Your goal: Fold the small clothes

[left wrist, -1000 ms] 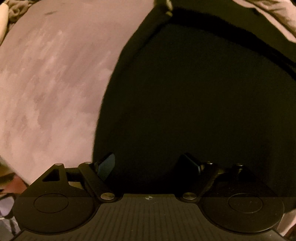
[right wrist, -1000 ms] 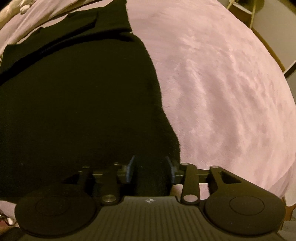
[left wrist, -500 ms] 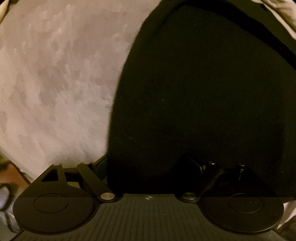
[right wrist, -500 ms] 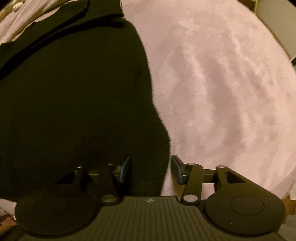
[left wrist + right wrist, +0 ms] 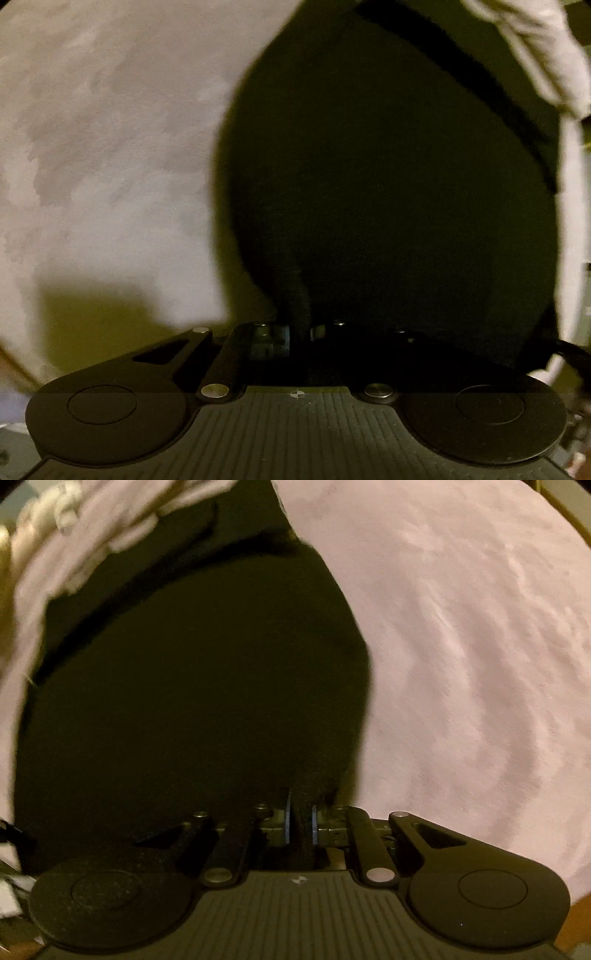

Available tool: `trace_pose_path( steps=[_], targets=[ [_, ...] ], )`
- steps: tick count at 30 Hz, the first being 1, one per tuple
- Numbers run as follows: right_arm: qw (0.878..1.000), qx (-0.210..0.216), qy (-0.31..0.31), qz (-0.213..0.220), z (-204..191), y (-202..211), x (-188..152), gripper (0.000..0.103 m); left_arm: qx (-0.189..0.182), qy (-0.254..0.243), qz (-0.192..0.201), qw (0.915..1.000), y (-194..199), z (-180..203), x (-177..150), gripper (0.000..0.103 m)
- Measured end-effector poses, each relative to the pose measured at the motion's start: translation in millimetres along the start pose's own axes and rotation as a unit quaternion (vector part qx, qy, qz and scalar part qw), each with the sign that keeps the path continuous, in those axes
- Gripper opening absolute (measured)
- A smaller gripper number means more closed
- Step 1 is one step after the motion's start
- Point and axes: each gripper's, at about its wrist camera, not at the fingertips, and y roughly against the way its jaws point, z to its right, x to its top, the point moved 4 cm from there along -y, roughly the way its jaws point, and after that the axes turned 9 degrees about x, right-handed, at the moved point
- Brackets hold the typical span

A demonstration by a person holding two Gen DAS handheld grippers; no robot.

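A black garment [image 5: 388, 184] lies on a pale pink plush surface [image 5: 110, 147] and fills the right of the left wrist view. My left gripper [image 5: 299, 330] is shut on the garment's near left edge, which rises in a pinched fold between the jaws. In the right wrist view the same black garment [image 5: 192, 686] fills the left and middle. My right gripper [image 5: 300, 821] is shut on its near right edge, with black cloth squeezed between the blue pads [image 5: 287, 821]. The near edge looks lifted off the surface.
The pink plush surface [image 5: 480, 646] spreads right of the garment in the right wrist view. A bunched pale cloth [image 5: 74, 535] lies beyond the garment at the far left; it also shows in the left wrist view [image 5: 535, 55] at the far right.
Both grippers were open astride the garment's near edge; both have shut on it. The near edge has puckered and lifted, and the view has tilted toward the far side.
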Motion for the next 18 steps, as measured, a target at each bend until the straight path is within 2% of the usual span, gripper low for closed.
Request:
trace_pose_path(
  steps=[3, 8, 14, 15, 16, 18],
  targets=[
    [0.998, 0.037, -0.025, 0.043, -5.5, 11.2, 23.5, 0.009, -0.054, 0.032, 0.042, 0.9971, 29.3, -2.0, 22.4, 0.010],
    [0.991, 0.060, -0.055, 0.111, -1.4, 13.9, 60.0, 0.009, -0.083, 0.061, 0.123, 0.9871, 62.0, 1.5, 64.9, 0.010],
    [0.982, 0.045, -0.070, 0.169, 9.2, -5.9, 99.0, 0.009, -0.069, 0.091, 0.183, 0.9765, 55.5, -1.0, 104.2, 0.011],
    [0.981, 0.037, -0.070, 0.176, 5.2, -11.3, 97.9, 0.009, -0.065, 0.097, 0.190, 0.9748, 51.7, 18.9, 97.9, 0.011],
    [0.981, 0.028, -0.068, 0.180, 4.9, -17.1, 104.3, 0.009, -0.057, 0.103, 0.196, 0.9734, 42.7, 29.5, 105.1, 0.011],
    [0.981, 0.007, -0.063, 0.184, 5.0, -31.5, 116.7, 0.010, -0.045, 0.111, 0.203, 0.9718, 32.2, 31.3, 114.5, 0.014]
  ],
)
